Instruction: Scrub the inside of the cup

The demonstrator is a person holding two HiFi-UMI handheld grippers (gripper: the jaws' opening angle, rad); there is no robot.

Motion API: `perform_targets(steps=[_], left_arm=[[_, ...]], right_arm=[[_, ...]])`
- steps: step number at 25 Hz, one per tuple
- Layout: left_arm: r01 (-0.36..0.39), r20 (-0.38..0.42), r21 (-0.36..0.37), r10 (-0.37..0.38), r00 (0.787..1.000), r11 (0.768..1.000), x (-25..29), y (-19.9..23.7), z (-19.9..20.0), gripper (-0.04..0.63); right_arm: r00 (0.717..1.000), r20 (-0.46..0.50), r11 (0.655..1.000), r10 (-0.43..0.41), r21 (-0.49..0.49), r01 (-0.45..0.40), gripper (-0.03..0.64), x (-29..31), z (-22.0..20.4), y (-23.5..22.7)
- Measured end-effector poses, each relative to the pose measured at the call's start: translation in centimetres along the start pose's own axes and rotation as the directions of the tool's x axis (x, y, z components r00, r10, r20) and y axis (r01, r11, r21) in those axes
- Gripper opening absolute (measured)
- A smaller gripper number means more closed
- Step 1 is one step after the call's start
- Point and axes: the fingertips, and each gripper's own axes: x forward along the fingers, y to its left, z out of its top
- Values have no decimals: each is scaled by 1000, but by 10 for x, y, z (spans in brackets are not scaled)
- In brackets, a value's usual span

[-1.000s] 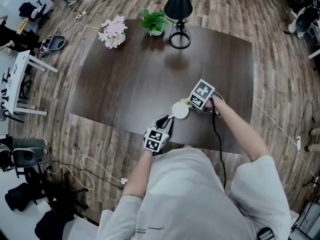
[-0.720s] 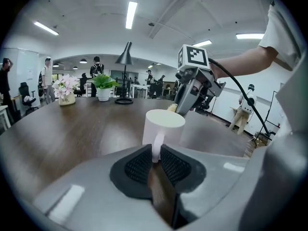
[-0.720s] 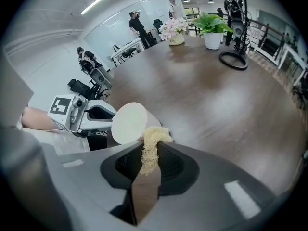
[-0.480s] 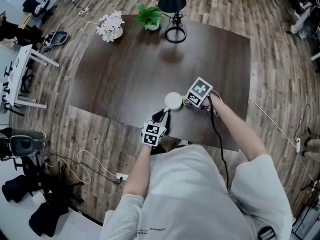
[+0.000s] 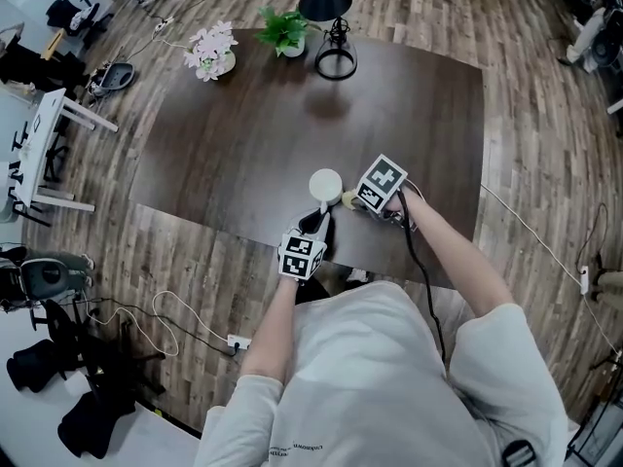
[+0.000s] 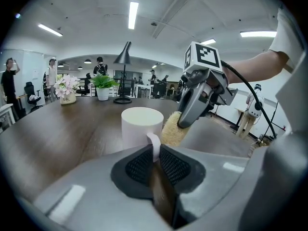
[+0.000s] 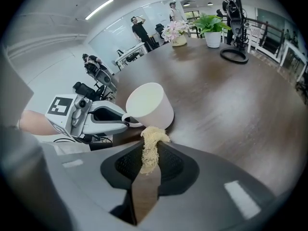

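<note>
A white cup stands near the front edge of the dark table. My left gripper is shut on the cup's handle. My right gripper is shut on a yellowish scrubbing sponge. The sponge is outside the cup, right beside its wall on the right. The cup's mouth is open upward and nothing is inside it.
At the table's far edge stand a black lamp, a small green plant and a pot of pink flowers. A black cable trails from the right gripper. Chairs and gear lie on the wooden floor at left.
Cup and both grippers have shifted left and farther onto the table. The sponge has come away from the cup's mouth and now sits beside the cup.
</note>
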Motion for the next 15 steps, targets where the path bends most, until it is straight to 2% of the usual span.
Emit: perform_targets(steps=[10, 15], left_arm=[[41, -7, 24, -40, 999, 999, 6, -4, -1, 46], [85, -7, 40, -85, 996, 996, 6, -6, -1, 44]], right_arm=[[999, 32, 999, 40, -18, -40, 103, 12, 7, 27], [999, 44, 999, 12, -49, -10, 103, 2, 18, 33]])
